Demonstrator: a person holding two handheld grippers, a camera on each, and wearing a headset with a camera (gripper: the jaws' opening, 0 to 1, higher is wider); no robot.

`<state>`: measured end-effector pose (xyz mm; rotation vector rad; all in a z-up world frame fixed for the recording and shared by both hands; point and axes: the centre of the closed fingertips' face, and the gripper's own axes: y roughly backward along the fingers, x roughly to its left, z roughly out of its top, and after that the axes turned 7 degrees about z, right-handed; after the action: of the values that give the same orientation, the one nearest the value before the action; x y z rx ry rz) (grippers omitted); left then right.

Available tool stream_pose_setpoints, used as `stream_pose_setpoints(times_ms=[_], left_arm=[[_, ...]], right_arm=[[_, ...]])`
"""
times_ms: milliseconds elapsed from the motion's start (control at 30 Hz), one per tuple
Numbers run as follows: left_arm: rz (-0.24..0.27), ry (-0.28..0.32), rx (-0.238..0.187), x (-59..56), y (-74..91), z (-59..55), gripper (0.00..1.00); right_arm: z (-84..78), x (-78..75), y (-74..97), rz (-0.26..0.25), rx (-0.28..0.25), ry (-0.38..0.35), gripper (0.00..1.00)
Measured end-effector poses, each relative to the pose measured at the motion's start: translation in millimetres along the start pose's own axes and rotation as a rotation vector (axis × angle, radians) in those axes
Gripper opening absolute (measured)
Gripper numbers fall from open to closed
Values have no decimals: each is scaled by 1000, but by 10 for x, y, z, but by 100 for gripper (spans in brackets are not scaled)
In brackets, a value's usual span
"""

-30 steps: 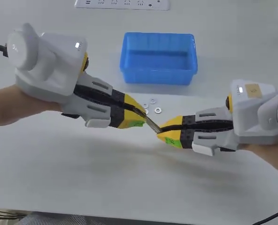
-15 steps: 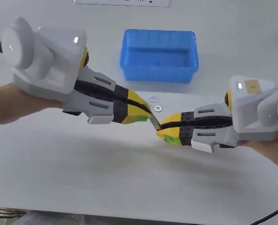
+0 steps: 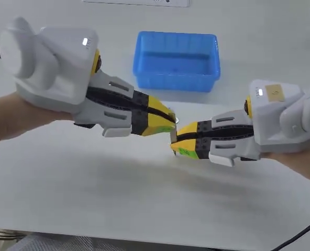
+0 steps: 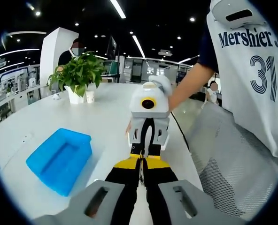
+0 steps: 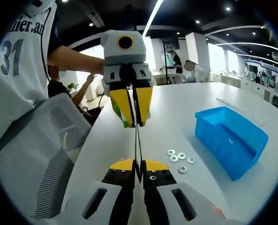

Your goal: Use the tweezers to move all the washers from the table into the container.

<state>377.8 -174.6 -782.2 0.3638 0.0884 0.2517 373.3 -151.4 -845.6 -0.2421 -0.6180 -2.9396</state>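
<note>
Left gripper [image 3: 168, 121] and right gripper [image 3: 177, 144] are, apparently, both clamping thin silver metal tweezers [image 5: 138, 140]. In the right gripper view, small round steel washers [image 5: 179, 158] are lying at the tweezers' 4 o'clock, and the blue rectangular plastic container [image 5: 223, 151] is sitting at 3 o'clock.

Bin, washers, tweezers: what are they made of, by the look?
Bin: looks like moulded plastic, uniform bright blue, slightly glossy, with a ribbed wall. Washers: likely metal, flat silvery rings with pale glints. Tweezers: probably steel, a thin grey strip; too slim to judge the finish.
</note>
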Motion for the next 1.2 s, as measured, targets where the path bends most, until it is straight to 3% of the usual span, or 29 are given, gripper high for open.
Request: stream_pose_setpoints(times_ms=[33,433,867,1200], left_arm=[[2,-3,-21,0,-4,42,6],[-22,22,-28,10,1,44,5],[-22,-27,-38,65,42,88,5],[-14,-63,-38,44,-62,177,5]], right_arm=[[0,0,-1,0,1,2,6],[21,0,-7,0,10,23,7],[122,-56,-66,-28,46,131,8],[140,-156,-26,-69,69,174,10]])
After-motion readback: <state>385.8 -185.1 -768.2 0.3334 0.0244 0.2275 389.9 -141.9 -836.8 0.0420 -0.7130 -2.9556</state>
